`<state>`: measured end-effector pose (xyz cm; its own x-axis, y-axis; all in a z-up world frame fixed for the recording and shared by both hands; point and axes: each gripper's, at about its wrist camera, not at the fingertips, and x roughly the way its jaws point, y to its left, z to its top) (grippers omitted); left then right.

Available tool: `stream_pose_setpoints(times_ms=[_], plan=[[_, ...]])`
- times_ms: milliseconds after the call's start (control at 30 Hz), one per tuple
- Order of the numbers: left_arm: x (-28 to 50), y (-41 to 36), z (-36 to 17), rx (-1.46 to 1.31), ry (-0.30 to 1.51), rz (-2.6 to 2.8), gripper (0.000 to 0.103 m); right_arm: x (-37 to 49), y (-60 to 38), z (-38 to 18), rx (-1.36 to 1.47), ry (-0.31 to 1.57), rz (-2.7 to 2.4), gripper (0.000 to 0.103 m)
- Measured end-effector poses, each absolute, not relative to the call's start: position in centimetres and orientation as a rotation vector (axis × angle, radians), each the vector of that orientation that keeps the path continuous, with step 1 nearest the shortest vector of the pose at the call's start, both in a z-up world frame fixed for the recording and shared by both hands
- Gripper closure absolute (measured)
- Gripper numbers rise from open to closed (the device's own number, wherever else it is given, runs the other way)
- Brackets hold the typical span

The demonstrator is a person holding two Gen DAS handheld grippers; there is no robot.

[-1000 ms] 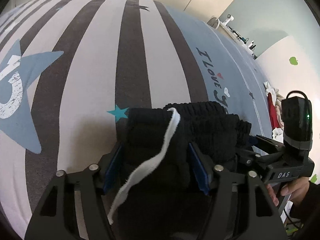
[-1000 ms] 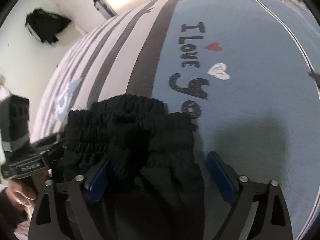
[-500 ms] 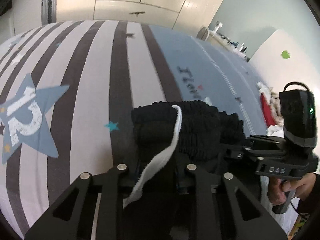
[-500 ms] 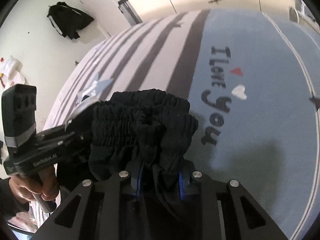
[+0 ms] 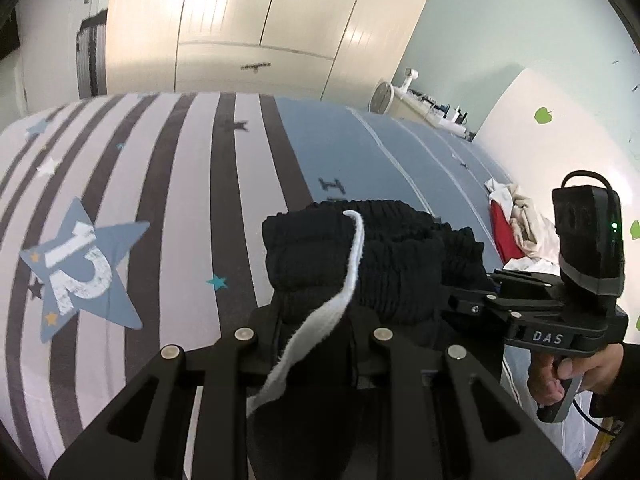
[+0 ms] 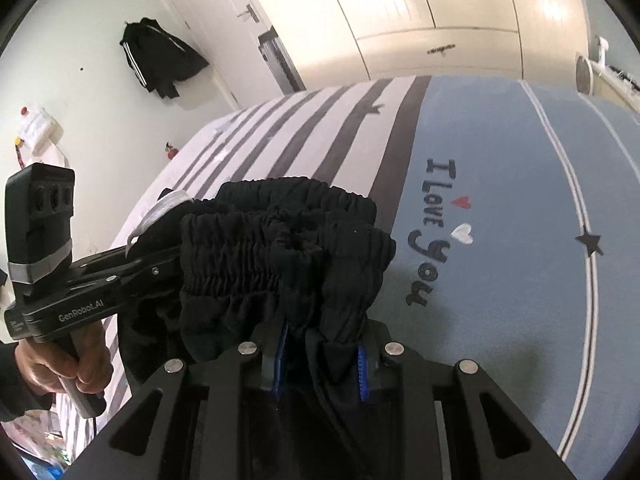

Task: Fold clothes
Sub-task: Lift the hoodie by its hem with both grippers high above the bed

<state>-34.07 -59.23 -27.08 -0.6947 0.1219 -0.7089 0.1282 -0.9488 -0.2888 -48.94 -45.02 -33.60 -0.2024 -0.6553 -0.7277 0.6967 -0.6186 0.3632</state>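
Both grippers clamped on black garment (image 5: 360,256), raised above striped bedspread (image 5: 168,184). Left gripper (image 5: 312,320) pinches waistband beside white drawstring (image 5: 352,264); right gripper (image 6: 320,344) grips bunched elastic.

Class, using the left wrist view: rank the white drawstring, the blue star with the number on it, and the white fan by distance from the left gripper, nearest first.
1. White drawstring: draped over the black garment clamped in the left gripper.
2. Blue star: printed on the bedcover, left of the gripper.
3. White fan: beyond the bed's far edge, upper right.
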Motion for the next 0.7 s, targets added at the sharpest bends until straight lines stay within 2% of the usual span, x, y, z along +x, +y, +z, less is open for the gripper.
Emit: stream_pose_setpoints(times_ms=[233,367,600,700], plan=[[-35.1,-59.4,-21.5,1.09,0.431,-2.862,0.084,-48.1,-44.9,-27.4,1.039,0.051,-1.997,0.08],[-36.8,-60.0,-13.8,0.937,0.382,-2.903,0.084,-49.2,-45.2,-20.8,0.939,0.028,-2.048,0.08],[-34.6,-60.3,3.0,0.568,0.31,-3.031,0.084,-48.6,-44.2,-3.5,0.6,0.008,-2.093,0.08],[-31.1,-59.0,5.6,0.512,0.267,-3.067,0.084,-45.2,-42.4,-0.2,0.51,0.044,-2.082,0.08]])
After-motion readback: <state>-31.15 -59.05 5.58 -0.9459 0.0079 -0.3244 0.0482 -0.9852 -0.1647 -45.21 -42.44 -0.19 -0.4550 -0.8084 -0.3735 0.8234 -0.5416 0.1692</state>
